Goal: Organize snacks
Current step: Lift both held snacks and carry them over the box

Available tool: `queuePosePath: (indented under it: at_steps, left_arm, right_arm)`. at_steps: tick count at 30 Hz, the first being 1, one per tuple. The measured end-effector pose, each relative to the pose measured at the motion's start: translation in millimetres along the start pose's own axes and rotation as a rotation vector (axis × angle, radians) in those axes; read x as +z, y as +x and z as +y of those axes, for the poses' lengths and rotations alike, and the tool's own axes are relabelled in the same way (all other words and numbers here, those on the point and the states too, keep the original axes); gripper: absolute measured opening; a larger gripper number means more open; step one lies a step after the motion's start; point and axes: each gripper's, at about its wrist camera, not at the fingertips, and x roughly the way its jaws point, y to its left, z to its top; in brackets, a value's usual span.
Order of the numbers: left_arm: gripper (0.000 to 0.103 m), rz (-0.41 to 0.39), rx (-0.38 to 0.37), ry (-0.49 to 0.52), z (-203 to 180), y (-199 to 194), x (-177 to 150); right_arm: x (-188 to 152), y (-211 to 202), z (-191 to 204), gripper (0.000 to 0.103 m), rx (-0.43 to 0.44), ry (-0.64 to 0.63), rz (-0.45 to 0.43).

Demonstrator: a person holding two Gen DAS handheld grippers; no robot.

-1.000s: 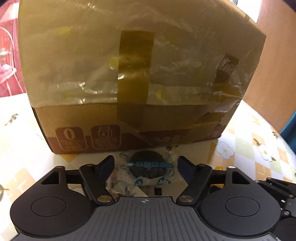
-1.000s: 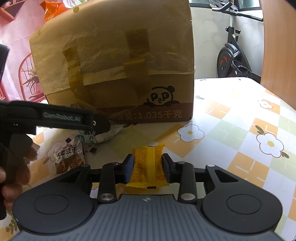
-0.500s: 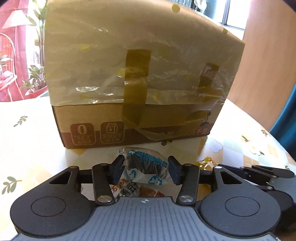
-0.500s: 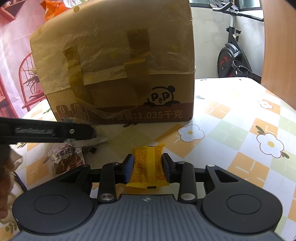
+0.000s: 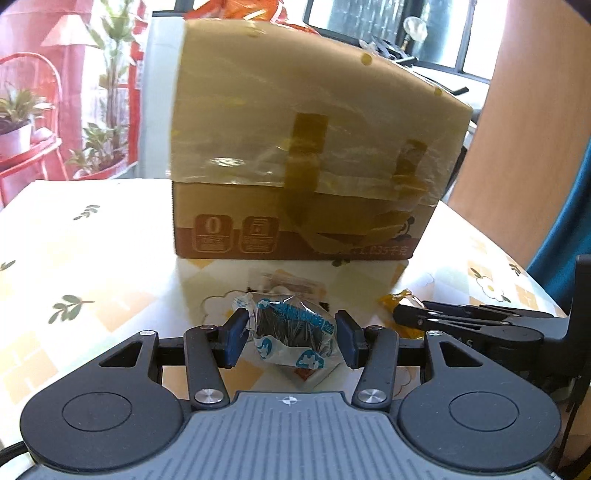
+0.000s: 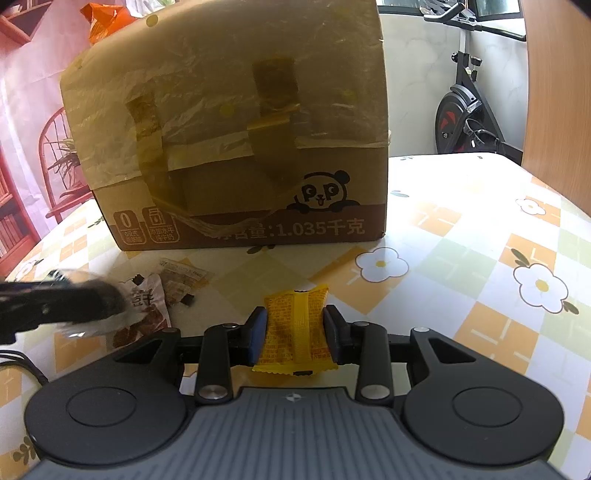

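Observation:
My left gripper (image 5: 290,338) is shut on a clear-wrapped dark snack with blue print (image 5: 291,334), held above the table in front of a taped cardboard box (image 5: 306,166). My right gripper (image 6: 295,332) is shut on a small yellow snack packet (image 6: 295,325), in front of the same box (image 6: 236,147). The left gripper shows blurred at the left of the right wrist view (image 6: 55,306). The right gripper shows at the right of the left wrist view (image 5: 461,319). A brown snack packet (image 6: 144,314) and a flat clear packet (image 6: 183,277) lie on the table.
The table has a flower-patterned cloth (image 6: 480,258). An orange bag (image 6: 103,18) sticks out of the box top. An exercise bike (image 6: 465,110) stands behind the table. Red shelves with plants (image 5: 33,129) stand at the far left. A wooden panel (image 5: 535,129) is at the right.
My left gripper closed on the clear-wrapped snack, lifted it and pulled back from the box. My right gripper has stayed still with the yellow packet.

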Motion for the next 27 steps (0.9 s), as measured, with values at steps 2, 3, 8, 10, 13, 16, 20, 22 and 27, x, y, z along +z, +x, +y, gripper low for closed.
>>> queuePosePath:
  at_steps: [2,3,8,10,13,16,20,22,27]
  left_arm:
    - [0.053,-0.012,0.002,-0.013,3.6,-6.5,-0.4]
    - [0.053,-0.019,0.002,-0.018,4.2,-9.6,0.7]
    - [0.053,-0.056,-0.013,-0.005,0.3,-19.2,10.1]
    - [0.053,-0.072,-0.029,0.009,-2.6,-23.2,16.6]
    - [0.053,-0.101,-0.051,0.038,-8.8,-29.4,33.0]
    - [0.053,-0.152,-0.086,0.058,-15.0,-38.7,56.7]
    - [0.053,-0.241,-0.139,0.114,-31.3,-52.1,92.3]
    - [0.053,-0.276,-0.156,0.137,-39.4,-54.6,110.7]
    - [0.053,-0.337,-0.167,0.136,-54.5,-42.5,155.4]
  right_arm:
    - [-0.7,-0.9,-0.1,0.036,0.016,0.002,-0.003]
    - [-1.0,-2.0,-0.2,0.036,0.018,0.002,-0.010]
    - [-1.8,-11.3,1.6,0.035,0.018,-0.005,-0.054]
    - [0.5,-16.1,2.3,0.035,0.021,-0.010,-0.068]
    - [10.7,-27.2,2.7,0.035,0.025,-0.014,-0.110]
    - [32.0,-44.1,1.7,0.035,0.039,-0.020,-0.184]
    - [70.1,-74.6,-0.7,0.035,0.064,-0.030,-0.315]
    - [89.0,-88.2,-3.8,0.035,0.076,-0.028,-0.379]
    - [134.2,-97.3,-11.9,0.035,0.097,-0.022,-0.462]
